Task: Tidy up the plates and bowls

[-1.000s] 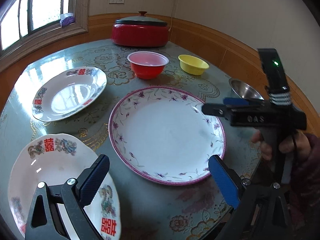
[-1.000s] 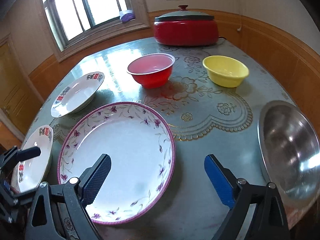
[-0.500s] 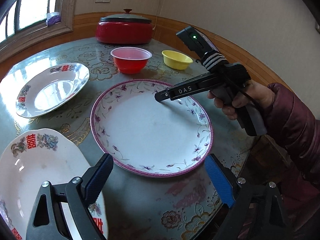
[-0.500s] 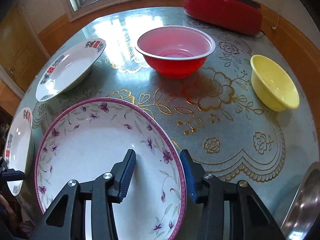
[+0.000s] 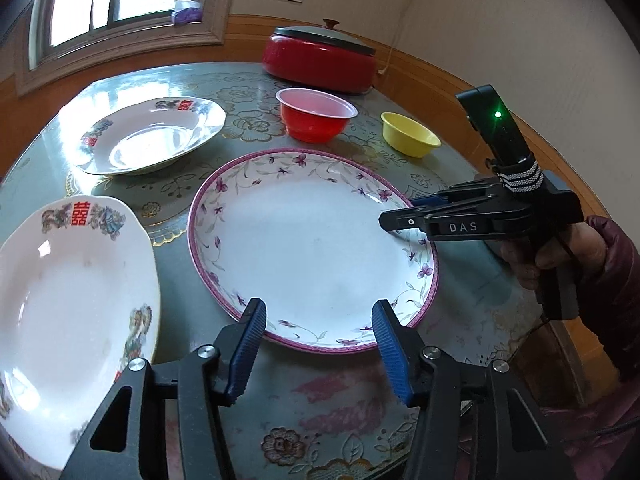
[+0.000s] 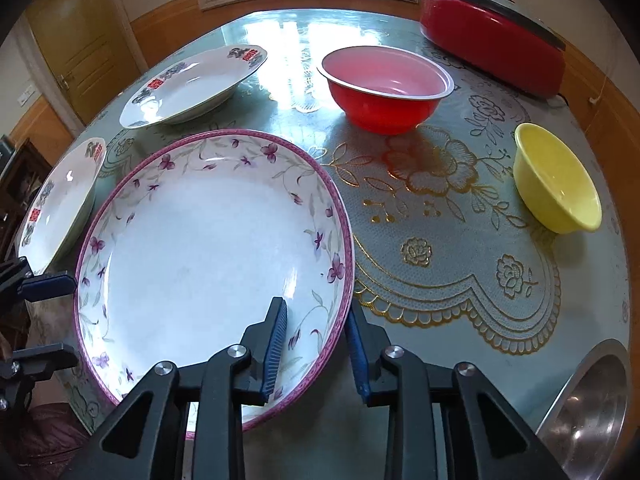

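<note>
A large floral plate with a purple rim [image 5: 312, 248] [image 6: 208, 248] lies in the middle of the round table. My left gripper [image 5: 320, 320] hovers at the plate's near edge, jaws closing, and that edge lies between its fingers without touching the pads. My right gripper [image 6: 316, 320] [image 5: 400, 212] straddles the plate's right rim with one finger inside and one outside. Its jaws are closing, and a gap still shows on the inner side. Two white plates with red characters [image 5: 148, 136] [image 5: 68, 304] lie to the left. A red bowl [image 5: 316, 114] and a yellow bowl [image 5: 410, 134] stand behind.
A red lidded cooker [image 5: 320, 58] stands at the table's far edge under the wall. A steel bowl [image 6: 588, 412] sits at the near right edge. A person's hand and dark red sleeve [image 5: 600, 280] hold the right gripper. The patterned tablecloth [image 6: 440, 208] is bare between plate and bowls.
Both grippers' jaws have narrowed. The right gripper rolled and came down onto the floral plate's right rim. The left gripper sank toward the plate's near edge.
</note>
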Demonstrator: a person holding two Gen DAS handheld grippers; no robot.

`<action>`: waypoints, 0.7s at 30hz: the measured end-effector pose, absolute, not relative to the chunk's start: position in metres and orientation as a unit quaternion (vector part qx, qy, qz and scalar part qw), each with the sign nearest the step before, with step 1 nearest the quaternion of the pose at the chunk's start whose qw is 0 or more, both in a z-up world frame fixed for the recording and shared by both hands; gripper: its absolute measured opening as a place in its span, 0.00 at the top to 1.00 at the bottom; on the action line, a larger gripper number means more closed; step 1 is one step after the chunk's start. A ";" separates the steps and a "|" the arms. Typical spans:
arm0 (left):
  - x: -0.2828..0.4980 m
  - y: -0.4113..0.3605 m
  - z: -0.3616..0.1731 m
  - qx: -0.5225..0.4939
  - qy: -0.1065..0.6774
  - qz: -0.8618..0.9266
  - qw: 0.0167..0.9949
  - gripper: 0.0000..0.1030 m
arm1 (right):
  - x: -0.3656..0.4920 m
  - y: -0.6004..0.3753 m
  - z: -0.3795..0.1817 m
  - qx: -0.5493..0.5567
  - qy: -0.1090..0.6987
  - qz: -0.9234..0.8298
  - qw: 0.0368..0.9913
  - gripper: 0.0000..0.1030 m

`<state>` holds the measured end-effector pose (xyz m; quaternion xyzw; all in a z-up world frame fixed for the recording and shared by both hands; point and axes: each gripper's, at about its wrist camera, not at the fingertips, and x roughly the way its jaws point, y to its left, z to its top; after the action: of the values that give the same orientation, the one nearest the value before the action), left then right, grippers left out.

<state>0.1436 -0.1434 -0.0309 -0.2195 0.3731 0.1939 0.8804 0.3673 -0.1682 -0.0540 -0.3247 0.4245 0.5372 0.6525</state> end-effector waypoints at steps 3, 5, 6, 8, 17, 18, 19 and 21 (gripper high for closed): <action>0.138 -0.149 -0.030 -0.235 0.360 0.228 0.874 0.46 | 0.372 -0.156 -0.055 -0.315 0.421 0.540 0.658 0.68; 0.133 -0.152 -0.030 -0.247 0.349 0.243 0.871 0.45 | 0.373 -0.146 -0.052 -0.313 0.415 0.544 0.658 0.64; 0.131 -0.152 -0.031 -0.253 0.346 0.251 0.868 0.45 | 0.374 -0.141 -0.052 -0.312 0.412 0.548 0.657 0.61; 0.128 -0.152 -0.034 -0.265 0.343 0.268 0.860 0.45 | 0.377 -0.131 -0.053 -0.309 0.413 0.551 0.657 0.61; 0.134 -0.144 -0.044 -0.268 0.342 0.316 0.843 0.49 | 0.380 -0.107 -0.057 -0.307 0.424 0.571 0.632 0.52; 0.136 -0.142 -0.046 -0.269 0.343 0.315 0.843 0.50 | 0.380 -0.104 -0.058 -0.305 0.426 0.575 0.629 0.49; 0.139 -0.141 -0.047 -0.265 0.345 0.322 0.841 0.50 | 0.378 -0.103 -0.058 -0.307 0.425 0.576 0.627 0.47; 0.141 -0.140 -0.049 -0.254 0.347 0.333 0.839 0.51 | 0.372 -0.102 -0.058 -0.326 0.415 0.572 0.628 0.44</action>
<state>0.1411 -0.1399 -0.0492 -0.2541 0.3471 0.3333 0.8390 0.3725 -0.1018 -0.0581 -0.3255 0.4149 0.5723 0.6279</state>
